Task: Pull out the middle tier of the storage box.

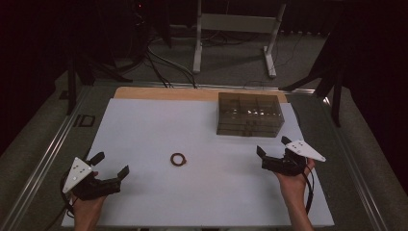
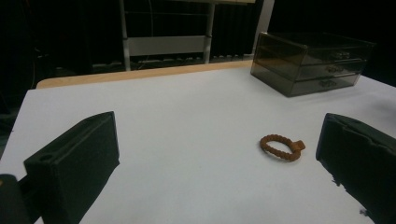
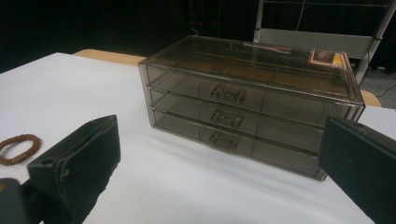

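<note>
A small brown braided ring [image 1: 178,159] lies flat on the white table top near its middle; it also lies ahead of the left jaws [image 2: 282,147] and at the left edge of the right gripper view [image 3: 18,148]. A smoky see-through chest of three drawers [image 1: 248,114] stands at the back right, all drawers closed [image 3: 247,110] [image 2: 310,62]. My left gripper [image 1: 112,163] rests at the front left, open and empty, well left of the ring. My right gripper [image 1: 273,146] is open and empty just in front of the chest.
The white board [image 1: 144,125] covers a wooden table whose edge [image 1: 163,93] shows at the back. A white metal frame [image 1: 235,29] and cables stand on the floor beyond. Metal rails [image 1: 43,159] run along both sides.
</note>
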Tool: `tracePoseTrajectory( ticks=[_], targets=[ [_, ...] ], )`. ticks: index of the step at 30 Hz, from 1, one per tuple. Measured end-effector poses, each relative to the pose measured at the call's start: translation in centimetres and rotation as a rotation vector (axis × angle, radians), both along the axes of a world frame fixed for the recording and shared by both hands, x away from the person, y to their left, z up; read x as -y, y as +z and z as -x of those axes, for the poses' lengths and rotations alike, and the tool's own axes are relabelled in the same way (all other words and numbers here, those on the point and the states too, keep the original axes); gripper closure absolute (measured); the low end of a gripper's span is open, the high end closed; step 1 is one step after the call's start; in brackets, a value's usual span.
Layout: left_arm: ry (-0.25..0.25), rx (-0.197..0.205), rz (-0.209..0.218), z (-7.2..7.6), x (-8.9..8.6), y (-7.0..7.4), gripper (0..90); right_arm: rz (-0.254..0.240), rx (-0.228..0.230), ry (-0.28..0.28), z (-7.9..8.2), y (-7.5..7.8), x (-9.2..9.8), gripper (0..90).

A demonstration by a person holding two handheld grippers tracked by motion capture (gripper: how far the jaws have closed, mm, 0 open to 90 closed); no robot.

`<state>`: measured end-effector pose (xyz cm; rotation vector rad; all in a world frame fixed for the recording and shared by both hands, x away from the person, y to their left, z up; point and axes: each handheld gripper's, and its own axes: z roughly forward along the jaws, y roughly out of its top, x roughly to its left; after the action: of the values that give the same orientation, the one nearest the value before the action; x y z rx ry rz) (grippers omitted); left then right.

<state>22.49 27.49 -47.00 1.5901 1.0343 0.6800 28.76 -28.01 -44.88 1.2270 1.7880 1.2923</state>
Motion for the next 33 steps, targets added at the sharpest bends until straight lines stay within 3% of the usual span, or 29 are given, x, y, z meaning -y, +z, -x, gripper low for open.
tracePoseTrajectory(
  ticks=[33],
  targets=[
    [0.000,-0.006,-0.012,-0.1,0.1,-0.1,0.9,-0.006,-0.035,-0.045,-3.9,-1.6,-0.8,0.0]
  ],
)
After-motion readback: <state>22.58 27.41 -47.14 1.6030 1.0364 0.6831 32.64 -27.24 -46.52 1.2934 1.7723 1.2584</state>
